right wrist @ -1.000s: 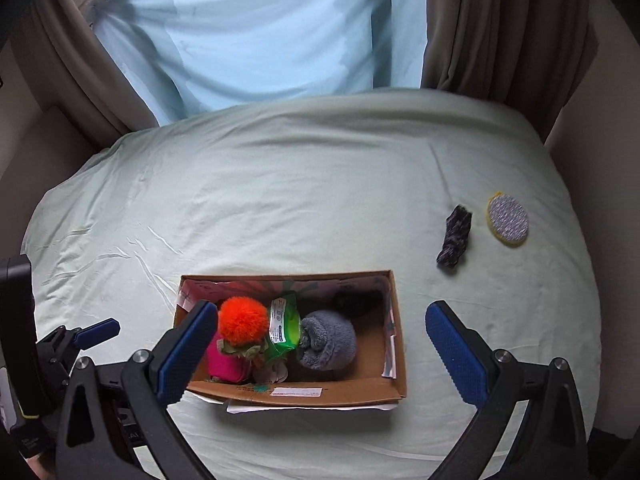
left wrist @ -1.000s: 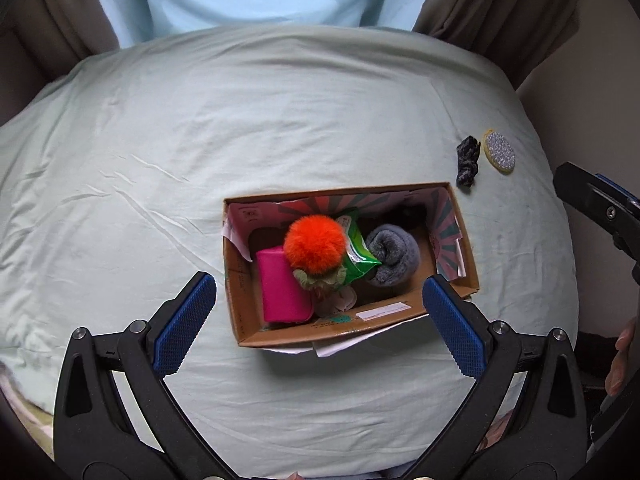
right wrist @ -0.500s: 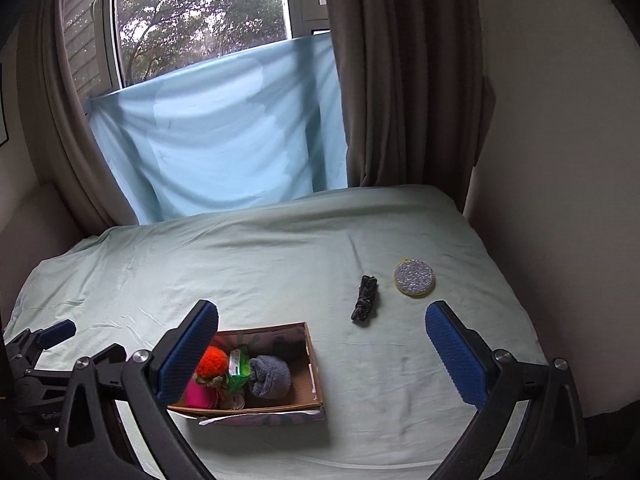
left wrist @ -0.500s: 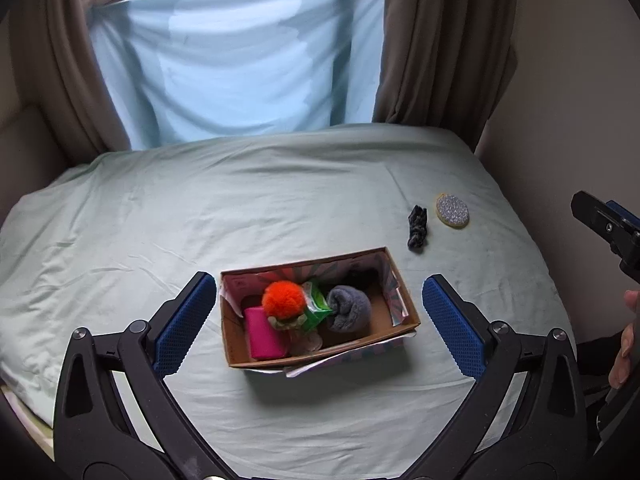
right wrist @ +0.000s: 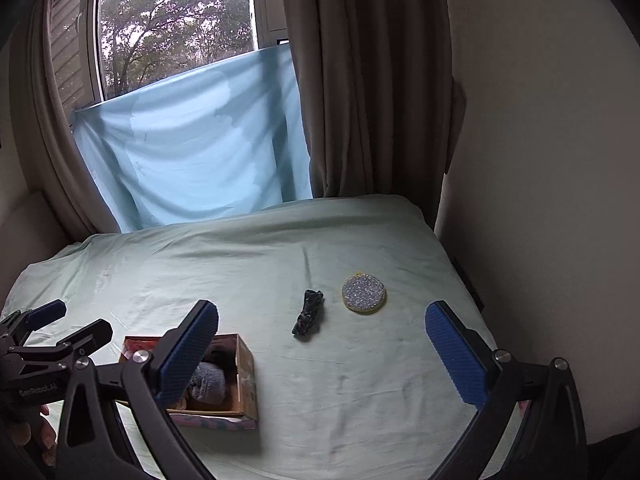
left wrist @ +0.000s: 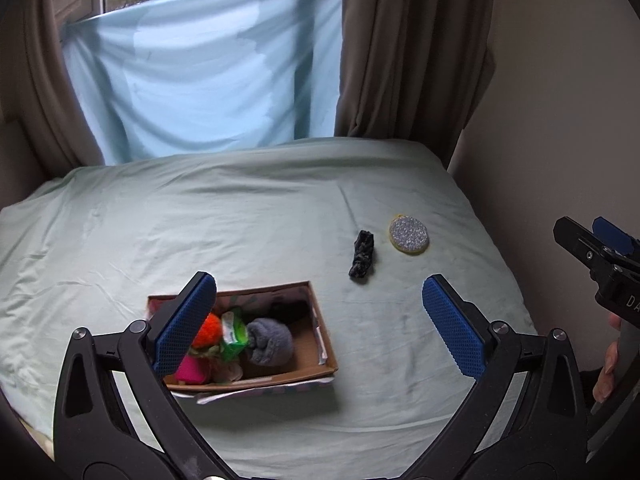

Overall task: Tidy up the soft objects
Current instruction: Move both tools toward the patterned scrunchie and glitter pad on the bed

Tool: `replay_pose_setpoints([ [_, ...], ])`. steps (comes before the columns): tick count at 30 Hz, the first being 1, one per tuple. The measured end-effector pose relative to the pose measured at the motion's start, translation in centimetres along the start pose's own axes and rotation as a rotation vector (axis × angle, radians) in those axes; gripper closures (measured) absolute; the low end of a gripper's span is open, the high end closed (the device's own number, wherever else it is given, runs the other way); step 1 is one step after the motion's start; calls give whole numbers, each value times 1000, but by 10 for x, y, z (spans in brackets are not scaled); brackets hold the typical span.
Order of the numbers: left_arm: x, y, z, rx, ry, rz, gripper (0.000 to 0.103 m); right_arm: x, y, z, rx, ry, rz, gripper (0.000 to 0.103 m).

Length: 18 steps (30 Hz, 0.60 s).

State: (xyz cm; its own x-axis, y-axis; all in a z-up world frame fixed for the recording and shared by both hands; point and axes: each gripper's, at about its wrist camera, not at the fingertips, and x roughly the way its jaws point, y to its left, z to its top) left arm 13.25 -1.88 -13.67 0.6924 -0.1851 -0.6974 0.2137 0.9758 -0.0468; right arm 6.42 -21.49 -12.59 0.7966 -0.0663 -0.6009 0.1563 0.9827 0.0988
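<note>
A cardboard box (left wrist: 326,354) (right wrist: 246,364) lies on the pale green bed. Inside it are an orange pompom (left wrist: 208,330), a green packet (left wrist: 234,334), a pink block (left wrist: 190,372) and a rolled grey sock (left wrist: 268,340) (right wrist: 208,382). To the box's far right, a dark scrunchie (left wrist: 362,256) (right wrist: 308,312) and a round glittery pad (left wrist: 409,236) (right wrist: 363,293) rest on the sheet. My left gripper (left wrist: 320,324) is open and held above the bed near the box. My right gripper (right wrist: 324,354) is open and empty too, pulled back from the scrunchie and pad.
The bed sheet (left wrist: 240,220) runs to a blue cloth (left wrist: 200,68) hung over the window, with brown curtains (right wrist: 360,80) beside it. A wall (right wrist: 540,160) borders the bed's right edge. A hand (right wrist: 36,432) holds the left gripper's handle.
Both grippers have drawn back and tilted up from looking down on the box. The box now appears smaller and lower left; window and curtains came into view. Nothing was grasped.
</note>
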Motion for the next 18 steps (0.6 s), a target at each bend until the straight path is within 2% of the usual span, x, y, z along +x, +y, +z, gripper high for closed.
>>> replay_pose_setpoints([
  [4,51,-33,8,-9,15,-9,0,35,-32,10,-37,11,5,0],
  [9,127,-69,13,3,68,-10,1,97,-59,19,-67,53,21,0],
  [12,172,-81,12,-3,90,-20,1,138,-71,22,-70,73,29,0],
  [18,266,-97,0,41,137,15,2,228,-86,16,-72,133,61,0],
])
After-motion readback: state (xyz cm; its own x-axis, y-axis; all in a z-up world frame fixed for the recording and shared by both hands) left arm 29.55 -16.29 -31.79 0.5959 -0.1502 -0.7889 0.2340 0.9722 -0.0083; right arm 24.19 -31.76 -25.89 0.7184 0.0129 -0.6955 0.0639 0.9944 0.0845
